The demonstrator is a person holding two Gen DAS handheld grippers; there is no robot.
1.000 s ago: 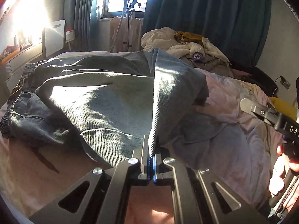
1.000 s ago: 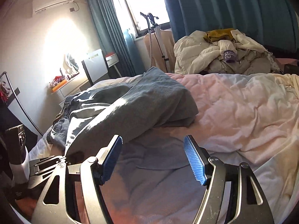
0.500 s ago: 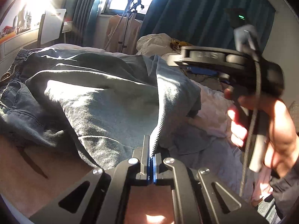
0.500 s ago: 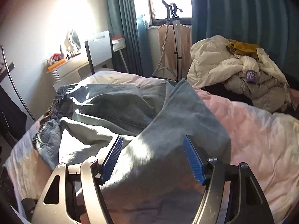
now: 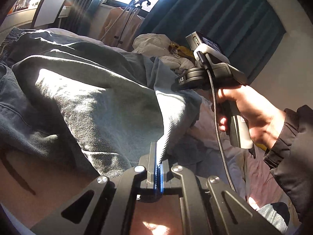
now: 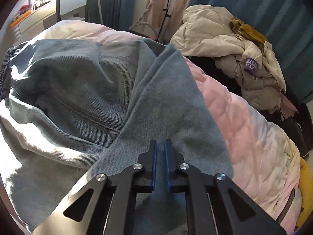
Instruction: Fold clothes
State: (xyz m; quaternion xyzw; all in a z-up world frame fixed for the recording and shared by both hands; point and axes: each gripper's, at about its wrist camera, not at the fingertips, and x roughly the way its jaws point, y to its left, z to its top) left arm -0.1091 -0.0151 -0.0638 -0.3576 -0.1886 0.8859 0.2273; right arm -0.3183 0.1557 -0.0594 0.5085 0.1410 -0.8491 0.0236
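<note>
A pair of blue-grey jeans lies spread and partly folded over on a pink quilt. My left gripper is shut on the near edge of a raised denim fold, which rises from its pads. My right gripper points steeply down at the same fold of the jeans. Its jaws are closing and stand almost together with denim pinched between the blue pads. In the left wrist view, a person's hand holds the right gripper with its tip against the fold's far side.
A heap of pale jackets and other clothes lies at the back right of the bed. Behind it hang dark blue curtains. A garment steamer stand and a white chair are by the window.
My right gripper swung in from the right over the jeans, tipped downward, and its wide-open jaws closed on the fold. My left gripper kept its grip and shifted slightly.
</note>
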